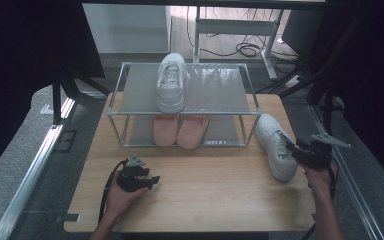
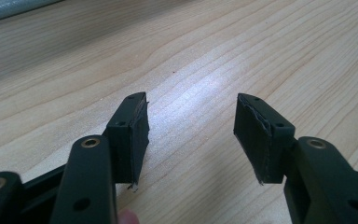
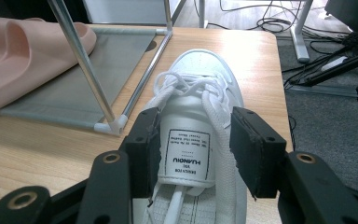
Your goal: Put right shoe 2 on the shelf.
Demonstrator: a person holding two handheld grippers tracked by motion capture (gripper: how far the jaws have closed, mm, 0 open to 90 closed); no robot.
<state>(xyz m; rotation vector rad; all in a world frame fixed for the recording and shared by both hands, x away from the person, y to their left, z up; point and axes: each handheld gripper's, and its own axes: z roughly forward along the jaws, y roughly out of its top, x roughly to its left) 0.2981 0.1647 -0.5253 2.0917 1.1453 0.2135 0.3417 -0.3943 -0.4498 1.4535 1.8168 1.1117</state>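
Sneaker [image 1: 276, 146] on the bench [image 1: 200, 200] at the right, just beside the rack's [image 1: 185, 113] front right leg, toe pointing away. Right gripper [image 3: 195, 149] straddling its tongue [image 3: 186, 149], jaws spread wide to either side, left pad looking right against the tongue, right pad a shade clear; no pinch on it yet. Probably set up for a tongue grab, the handiest way to lift a shoe onto a shelf. Left gripper [image 2: 191, 135] parked low over bare wood at the front left, jaws wide with nothing between, likely just waiting out of the way. Top shelf carrying the matching white sneaker [image 1: 171, 82], left of centre, room beside it for the partner. Bottom shelf holding the pink slippers [image 1: 181, 131], side by side, toes toward the front.
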